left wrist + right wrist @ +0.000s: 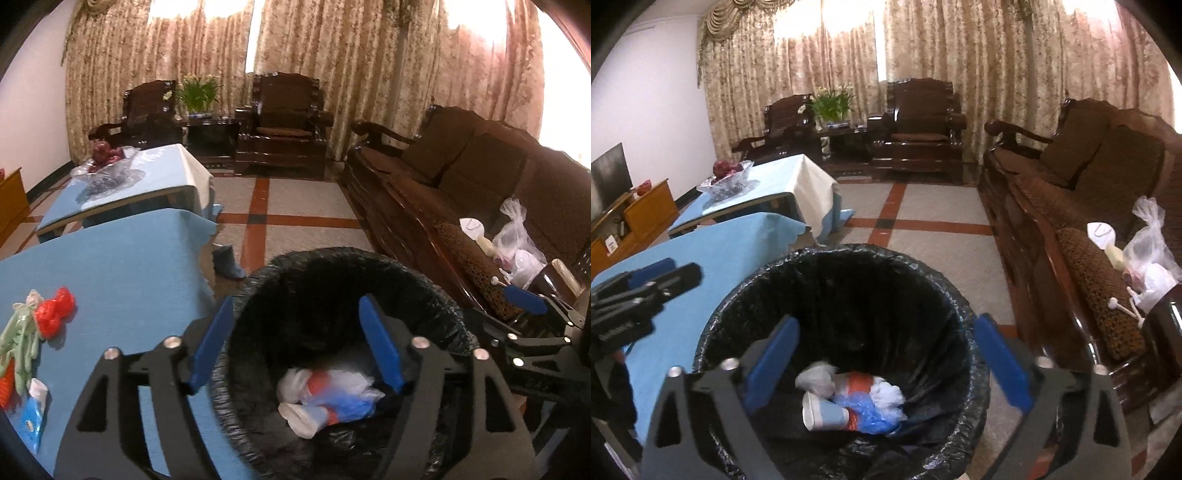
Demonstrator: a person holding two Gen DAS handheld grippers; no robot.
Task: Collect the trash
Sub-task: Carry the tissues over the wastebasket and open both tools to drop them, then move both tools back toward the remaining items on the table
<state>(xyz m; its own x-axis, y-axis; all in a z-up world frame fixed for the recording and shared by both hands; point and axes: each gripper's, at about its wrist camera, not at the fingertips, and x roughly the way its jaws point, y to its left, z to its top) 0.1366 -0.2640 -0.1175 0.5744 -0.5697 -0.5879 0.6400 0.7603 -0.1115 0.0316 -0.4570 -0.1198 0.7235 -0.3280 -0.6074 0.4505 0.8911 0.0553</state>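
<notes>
A round bin lined with a black bag [332, 255] [831, 252] stands on the floor beside the blue-clothed table [122, 266]. At its bottom lies a heap of trash [325, 397] [864, 400]: a white paper cup [823, 410], crumpled white and blue plastic, something red. My left gripper [295, 306] hangs over the bin, open and empty. My right gripper [888, 325] is over the bin too, open wide with nothing in it. On the table's left lie a red net [55, 312], a green piece [22, 332] and a blue packet [31, 424].
A dark wooden sofa [443, 177] runs along the right, with clear plastic bags [517, 236] [1148, 251] and small items on its near end. A second table [162, 173] with a fruit bowl stands behind. Armchairs and curtains fill the back; tiled floor lies between.
</notes>
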